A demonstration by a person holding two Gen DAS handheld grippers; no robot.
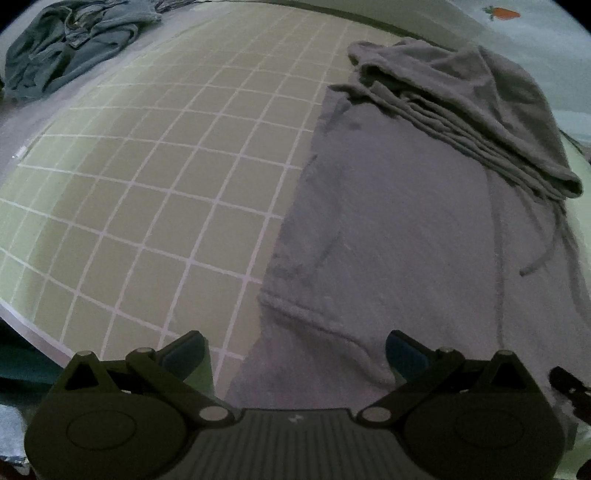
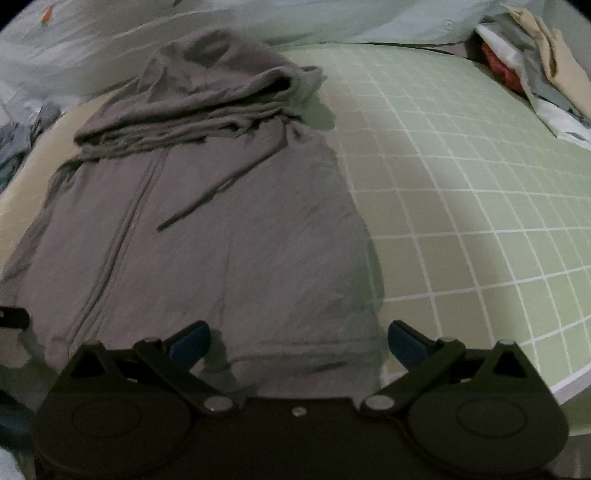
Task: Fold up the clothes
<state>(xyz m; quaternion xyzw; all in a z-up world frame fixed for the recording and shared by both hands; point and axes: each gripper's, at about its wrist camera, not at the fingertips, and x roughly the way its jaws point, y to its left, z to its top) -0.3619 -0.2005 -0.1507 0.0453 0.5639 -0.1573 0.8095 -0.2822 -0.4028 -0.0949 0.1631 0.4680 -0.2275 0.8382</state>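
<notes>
A grey zip hoodie (image 1: 406,229) lies flat on the green grid mat (image 1: 166,177), its sleeves folded in and bunched with the hood at the far end. A drawstring trails over its front. My left gripper (image 1: 295,350) hovers open over the hoodie's near left hem corner, with nothing between the fingers. In the right wrist view the same hoodie (image 2: 207,240) spreads across the mat (image 2: 461,184), and my right gripper (image 2: 299,339) stands open over its near right hem. The tip of the other gripper shows at the edge of each view.
A crumpled blue-green garment (image 1: 70,44) lies at the mat's far left corner. A pile of mixed clothes (image 2: 535,59) sits at the far right. Pale bedding (image 2: 332,22) with a carrot print (image 1: 502,14) runs behind the mat. The mat's near edge (image 1: 29,321) is close.
</notes>
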